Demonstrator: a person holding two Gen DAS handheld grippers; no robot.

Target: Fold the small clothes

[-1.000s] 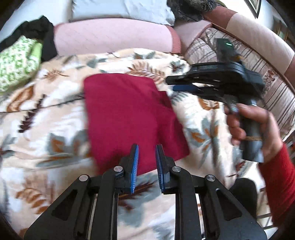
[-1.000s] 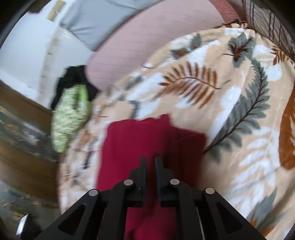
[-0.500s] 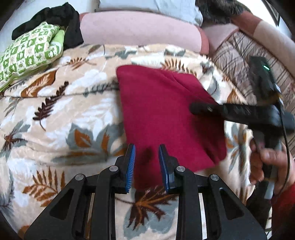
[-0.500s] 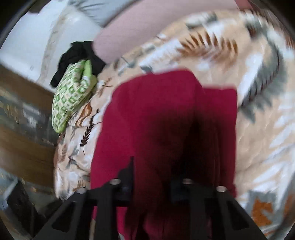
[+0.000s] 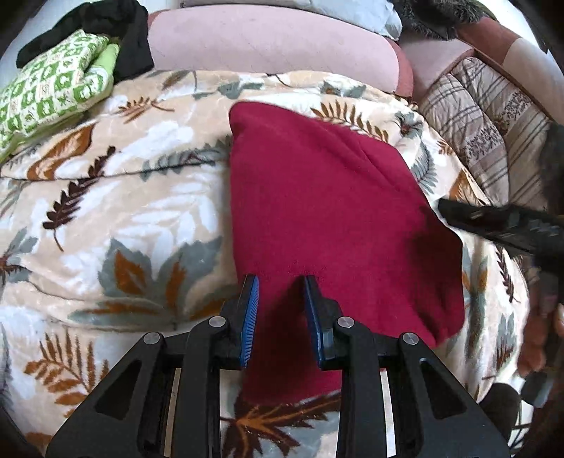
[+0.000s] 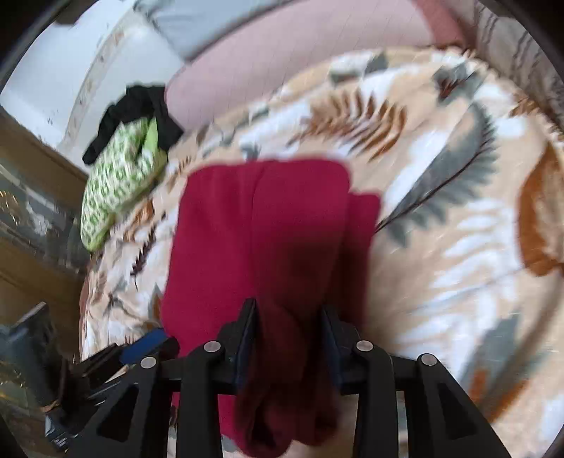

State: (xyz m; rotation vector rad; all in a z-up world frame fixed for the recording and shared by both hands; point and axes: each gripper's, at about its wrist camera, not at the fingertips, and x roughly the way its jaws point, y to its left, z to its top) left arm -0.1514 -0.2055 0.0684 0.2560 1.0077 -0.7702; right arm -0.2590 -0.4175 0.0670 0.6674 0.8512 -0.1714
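A dark red garment [image 5: 317, 211] lies folded flat on a leaf-patterned blanket [image 5: 123, 211]. My left gripper [image 5: 282, 306] hovers over the garment's near edge. Its blue pads stand a little apart, with cloth showing in the gap but not pinched. My right gripper [image 5: 447, 211] comes in low from the right, its tip at the garment's right edge and its shadow on the cloth. In the right wrist view the right gripper [image 6: 289, 317] has its jaws opening, with the red garment [image 6: 264, 229] dark and bunched between them. The left gripper [image 6: 155, 345] shows at the lower left.
A green patterned cloth [image 5: 53, 88] and a black garment [image 5: 116, 28] are piled at the far left. A pink cushion [image 5: 264, 38] runs along the back. A striped quilt [image 5: 493, 123] lies to the right. A person's hand [image 5: 539, 334] holds the right gripper.
My left gripper has come down and forward over the garment's near edge. The right gripper has dropped from above the cloth to its right edge, and its jaws have widened.
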